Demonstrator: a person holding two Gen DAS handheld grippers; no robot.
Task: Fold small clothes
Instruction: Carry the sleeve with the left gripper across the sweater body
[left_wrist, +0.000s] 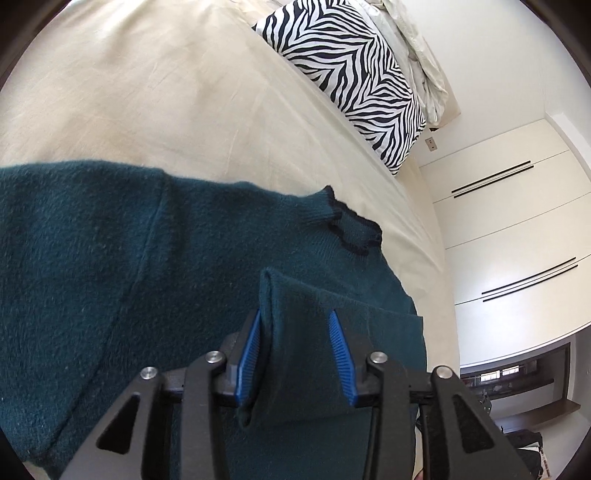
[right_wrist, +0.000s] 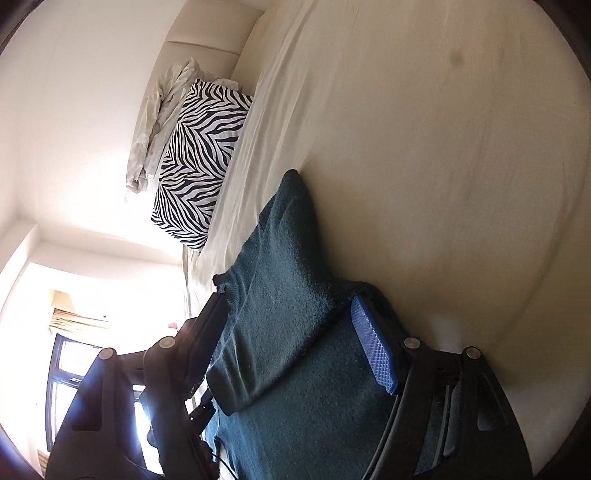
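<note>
Left gripper (left_wrist: 295, 347) pinches sweater (left_wrist: 110, 277) fold | collar (left_wrist: 351, 229) toward pillow (left_wrist: 351, 74)

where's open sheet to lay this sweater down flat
Bare sheet runs from the sweater up to the zebra pillow; in the right wrist view it also lies bare on the sweater's far side. Crowded: the pillow end, with rumpled white bedding behind it. Both the left gripper and the right gripper have sweater between their fingers.
</note>
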